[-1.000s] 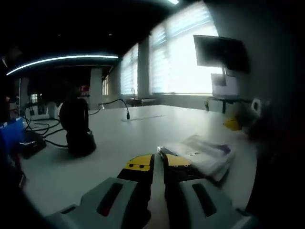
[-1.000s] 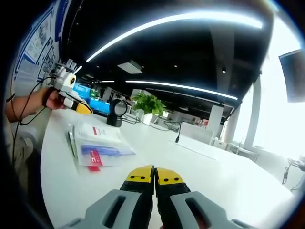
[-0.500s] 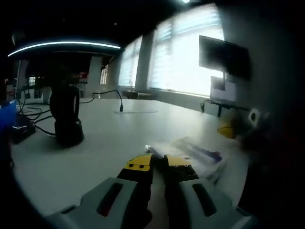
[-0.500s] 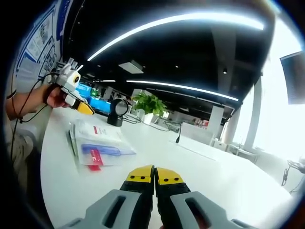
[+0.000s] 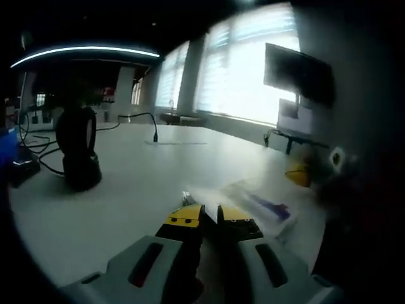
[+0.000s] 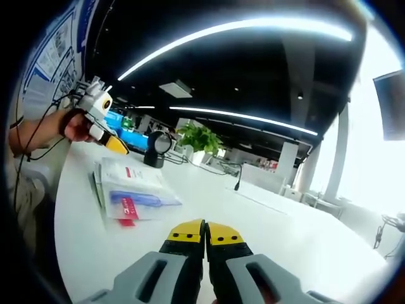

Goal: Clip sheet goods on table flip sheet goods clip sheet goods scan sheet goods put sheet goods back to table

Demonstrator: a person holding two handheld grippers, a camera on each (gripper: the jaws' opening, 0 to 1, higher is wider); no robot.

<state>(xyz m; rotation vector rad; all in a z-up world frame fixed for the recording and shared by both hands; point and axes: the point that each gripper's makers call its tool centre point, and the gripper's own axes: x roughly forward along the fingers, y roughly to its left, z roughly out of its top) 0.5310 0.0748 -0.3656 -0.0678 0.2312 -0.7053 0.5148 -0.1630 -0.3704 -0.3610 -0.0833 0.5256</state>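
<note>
The sheet goods, a flat clear packet (image 5: 256,201) with blue and red print, lies on the white table (image 5: 145,183). In the left gripper view my left gripper (image 5: 211,219) shows its yellow-tipped jaws close together, low over the table, with the packet's near corner just beyond the tips. From the right gripper view the same packet (image 6: 134,190) lies left of centre, and a hand holds the left gripper (image 6: 118,146) over its far corner. My right gripper (image 6: 205,232) is shut with nothing in it, well clear of the packet. It also shows as a yellow tip (image 5: 297,176) at the right.
A black scanner on a stand (image 5: 76,155) sits at the table's left with cables (image 5: 149,123) behind it, seen also as the scanner (image 6: 155,148) beyond the packet. A potted plant (image 6: 199,139) stands further back. A dark monitor (image 5: 297,73) hangs by bright windows.
My left gripper has moved toward the packet, so its corner now lies right at the jaw tips. The right gripper has held still.
</note>
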